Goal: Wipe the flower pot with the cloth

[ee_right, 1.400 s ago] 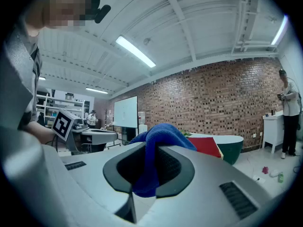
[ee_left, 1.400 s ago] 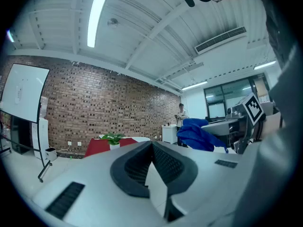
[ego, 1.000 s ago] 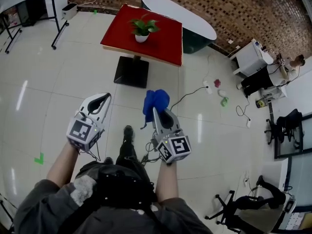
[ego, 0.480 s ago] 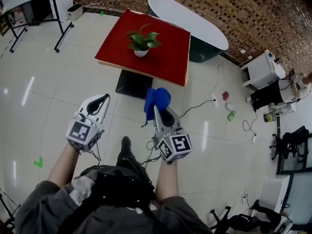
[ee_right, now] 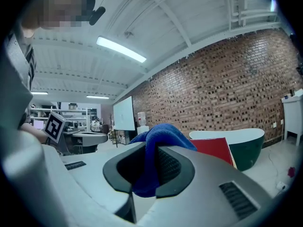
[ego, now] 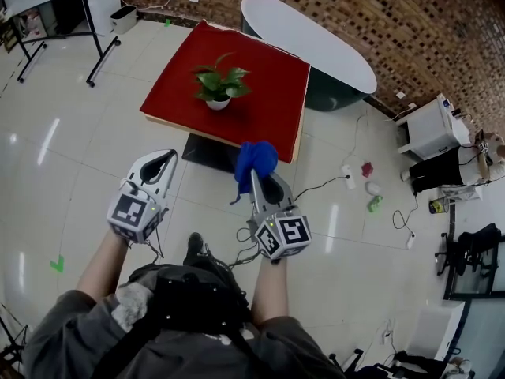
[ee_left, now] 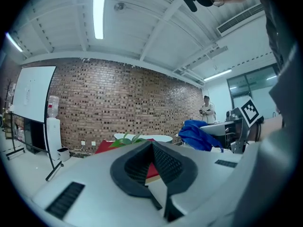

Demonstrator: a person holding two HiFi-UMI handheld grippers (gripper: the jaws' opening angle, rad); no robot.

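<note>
cloth [ego: 254,161] blue | desk [ego: 264,93] red top | flower pot [ego: 218,103] white, leaves [ego: 213,81] green | left gripper [ego: 168,159], right gripper [ego: 255,175] pale grey, marker cubes [ego: 132,213] black-and-white squares | floor [ego: 71,156] glossy white tiles | wall [ego: 379,14] brown brick

You're in an open office or lab space. A long brick wall [ego: 339,10] runs across at twelve o'clock, glossy pale floor tiles [ego: 71,164] spread all round you, and a whiteboard [ee_left: 31,91] on a stand is at eleven. From two to three o'clock you have a white desk unit [ego: 432,129], black office chairs [ego: 473,239] and loose cables [ego: 316,186] on the floor. Strip lights [ee_left: 99,8] and an air duct [ee_left: 239,20] run overhead.
</note>
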